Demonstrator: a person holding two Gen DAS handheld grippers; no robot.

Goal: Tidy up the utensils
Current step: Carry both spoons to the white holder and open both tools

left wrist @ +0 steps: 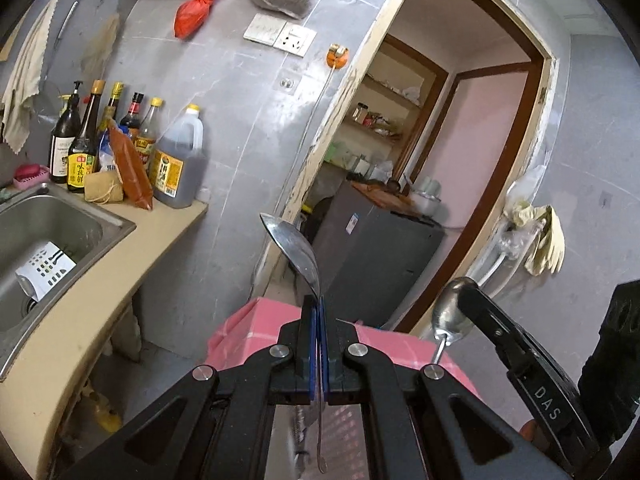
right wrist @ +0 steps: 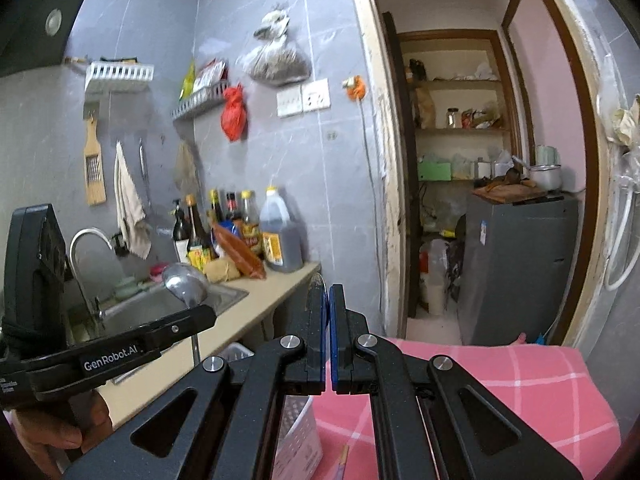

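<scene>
My left gripper (left wrist: 318, 300) is shut on a metal spoon (left wrist: 292, 246). Its bowl stands up beyond the fingertips and its thin handle runs back between the blue pads. The same gripper (right wrist: 208, 314) and spoon bowl (right wrist: 186, 282) show at the left of the right wrist view, in front of the sink. My right gripper (right wrist: 328, 290) is shut too, and a thin metal edge of a second spoon (right wrist: 314, 286) shows at its tip. The left wrist view shows that second spoon (left wrist: 450, 310) bowl-up at the right gripper (left wrist: 466, 286). Both grippers hang in the air above a pink checked cloth (right wrist: 500, 384).
A steel sink (left wrist: 116, 220) with a white slotted holder (left wrist: 46, 268) lies at the left in a beige counter (left wrist: 100, 300). Several sauce bottles (left wrist: 176, 160) stand against the grey wall. A white perforated basket (right wrist: 300, 436) sits on the cloth below. A doorway with a grey cabinet (right wrist: 516, 268) opens ahead.
</scene>
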